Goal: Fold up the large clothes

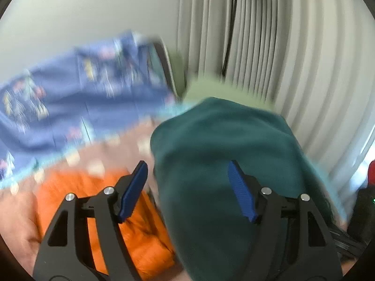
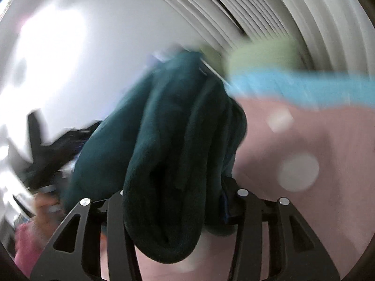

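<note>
A dark teal fleece garment (image 1: pixel 211 140) hangs bunched in mid-air over a bed. In the right wrist view a thick roll of the garment (image 2: pixel 168 164) fills the space between the fingers of my right gripper (image 2: pixel 173 187), which is shut on it; the pads are almost wholly hidden by cloth. In the left wrist view my left gripper (image 1: pixel 187 164) stands wide, with both blue pads bare. The garment drapes between and behind the fingers, mostly on the right pad's side, and a narrow gap shows beside the left pad (image 1: pixel 133 187). Everything beyond the grippers is motion-blurred.
A pink spotted bedsheet (image 2: pixel 304 152) lies below, with an orange garment (image 1: pixel 93 199) and a blue patterned cloth (image 1: pixel 70 89) on it. Pale green (image 1: pixel 211 89) and light blue (image 2: pixel 304 89) fabric lie at the far edge. A pleated white curtain (image 1: pixel 281 46) stands behind. A hand (image 2: pixel 44 208) shows at lower left.
</note>
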`<move>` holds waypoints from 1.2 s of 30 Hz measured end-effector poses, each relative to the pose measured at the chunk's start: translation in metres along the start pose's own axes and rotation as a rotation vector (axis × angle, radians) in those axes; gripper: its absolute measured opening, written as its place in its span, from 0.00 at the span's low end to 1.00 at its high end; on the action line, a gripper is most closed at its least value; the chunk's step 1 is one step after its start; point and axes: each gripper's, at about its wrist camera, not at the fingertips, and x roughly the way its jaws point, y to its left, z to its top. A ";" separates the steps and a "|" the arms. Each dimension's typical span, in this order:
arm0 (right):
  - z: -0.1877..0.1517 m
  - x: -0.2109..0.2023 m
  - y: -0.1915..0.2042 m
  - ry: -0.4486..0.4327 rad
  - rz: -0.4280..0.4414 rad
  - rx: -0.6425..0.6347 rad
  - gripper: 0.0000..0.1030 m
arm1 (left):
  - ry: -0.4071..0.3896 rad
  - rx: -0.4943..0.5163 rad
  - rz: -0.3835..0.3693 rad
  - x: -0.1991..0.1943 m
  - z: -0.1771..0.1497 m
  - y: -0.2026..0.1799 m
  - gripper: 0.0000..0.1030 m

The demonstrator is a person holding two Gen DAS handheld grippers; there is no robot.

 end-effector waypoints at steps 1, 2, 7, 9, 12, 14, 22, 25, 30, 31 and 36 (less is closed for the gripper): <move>-0.009 0.027 -0.014 0.055 -0.047 0.009 0.47 | 0.084 0.052 0.000 0.029 -0.026 -0.010 0.69; -0.005 0.028 -0.020 0.037 -0.042 0.049 0.47 | 0.136 0.107 0.009 0.045 -0.045 -0.020 0.69; -0.009 0.017 -0.015 0.013 -0.086 0.033 0.61 | 0.083 0.043 -0.084 0.050 -0.089 -0.015 0.72; -0.011 0.016 -0.010 -0.009 -0.151 0.018 0.74 | 0.126 -0.038 -0.102 0.050 -0.087 -0.002 0.75; -0.014 0.001 0.000 -0.035 -0.194 -0.023 0.77 | 0.109 0.001 -0.050 0.027 -0.088 -0.009 0.81; -0.024 -0.011 0.016 -0.075 -0.227 -0.108 0.77 | 0.098 0.039 -0.057 0.006 -0.093 -0.014 0.89; -0.103 -0.163 0.060 -0.301 -0.290 -0.392 0.91 | -0.066 0.035 -0.089 -0.128 -0.151 -0.013 0.98; -0.133 -0.207 0.076 -0.365 -0.288 -0.410 0.97 | -0.126 0.036 -0.057 -0.179 -0.168 -0.016 0.98; -0.171 -0.252 0.103 -0.403 -0.309 -0.404 0.99 | -0.241 0.036 -0.003 -0.258 -0.195 -0.018 0.98; -0.177 -0.258 0.107 -0.400 -0.308 -0.403 0.99 | -0.266 0.034 0.010 -0.278 -0.202 -0.018 0.98; -0.207 -0.284 0.130 -0.411 -0.302 -0.418 0.99 | -0.300 0.057 0.099 -0.329 -0.224 -0.021 0.98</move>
